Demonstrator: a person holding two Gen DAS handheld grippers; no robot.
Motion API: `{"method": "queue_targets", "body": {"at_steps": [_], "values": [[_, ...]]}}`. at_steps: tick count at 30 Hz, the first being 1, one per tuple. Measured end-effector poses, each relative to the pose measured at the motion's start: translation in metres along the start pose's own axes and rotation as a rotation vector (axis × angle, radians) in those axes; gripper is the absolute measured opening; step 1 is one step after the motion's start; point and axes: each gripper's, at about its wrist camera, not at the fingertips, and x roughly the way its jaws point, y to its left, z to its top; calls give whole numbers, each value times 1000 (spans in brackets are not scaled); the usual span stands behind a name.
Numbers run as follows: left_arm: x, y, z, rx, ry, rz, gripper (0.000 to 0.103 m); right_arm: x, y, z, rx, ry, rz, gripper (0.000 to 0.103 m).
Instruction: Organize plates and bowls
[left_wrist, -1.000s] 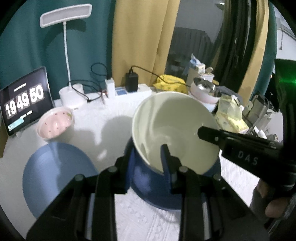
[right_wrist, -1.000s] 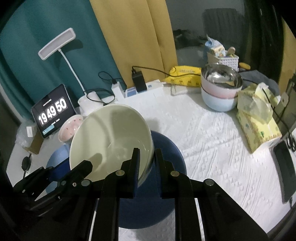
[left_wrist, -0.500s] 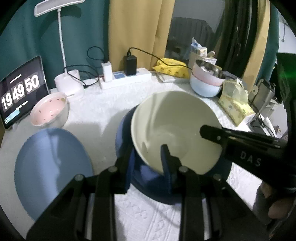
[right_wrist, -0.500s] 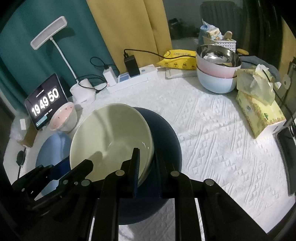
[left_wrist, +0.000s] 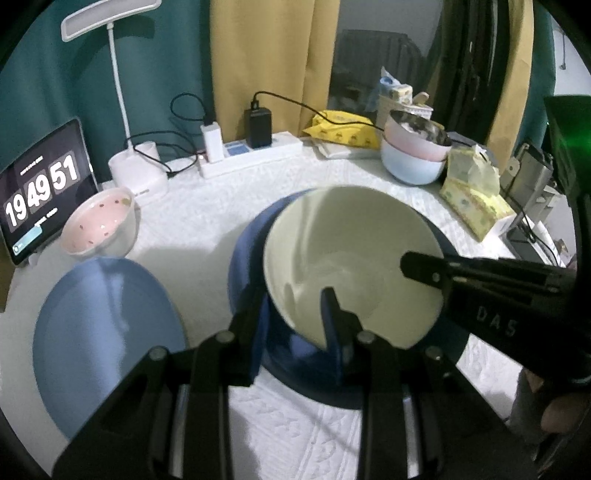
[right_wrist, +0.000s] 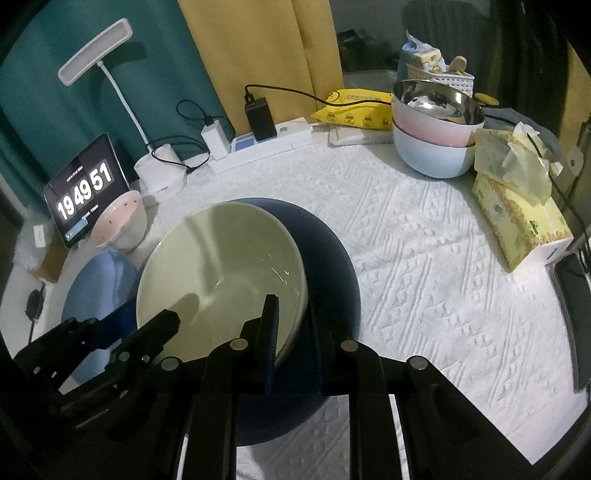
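A cream bowl sits tilted over a dark blue plate in the middle of the table. My left gripper is shut on the bowl's near rim, one finger inside and one outside. My right gripper is shut on the bowl's right rim above the dark blue plate. A light blue plate lies at the left. A pink bowl stands behind it.
A stack of bowls stands at the back right, next to a tissue box. A clock tablet, a lamp base and a power strip line the back edge. A phone lies at the right edge.
Both grippers have lowered the cream bowl toward the dark blue plate, and the bowl is less tilted. The clock went from 50 to 51.
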Motion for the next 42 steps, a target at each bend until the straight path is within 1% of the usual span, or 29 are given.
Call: {"method": "queue_targets", "body": {"at_steps": [2, 6, 10, 14, 18, 20, 22, 26, 33, 42], "values": [[-1, 0, 0, 3, -3, -11, 30, -1, 3, -1, -24, -11, -6, 19], [4, -7, -3, 21, 23, -17, 30, 2, 4, 0, -37, -9, -24, 19], [2, -11, -5, 27, 24, -24, 30, 2, 5, 0, -48, -8, -33, 19], [2, -11, -5, 24, 25, -23, 30, 3, 10, 0, -78, -7, -61, 21], [1, -9, -5, 19, 24, -18, 30, 2, 9, 1, -76, -5, -57, 23], [0, -7, -4, 16, 21, -18, 30, -2, 8, 3, -73, -22, -62, 24], [-1, -6, -4, 13, 19, -19, 30, -8, 6, 6, -70, -42, -69, 30], [-2, -3, -1, 1, 21, -28, 30, -17, 4, 13, -71, -66, -78, 30], [-13, 1, 5, -11, -8, -44, 30, -27, 4, 20, -66, -89, -85, 30], [-31, 20, 15, -50, -57, -40, 32, -36, 24, 27, -97, -109, -69, 30]]}}
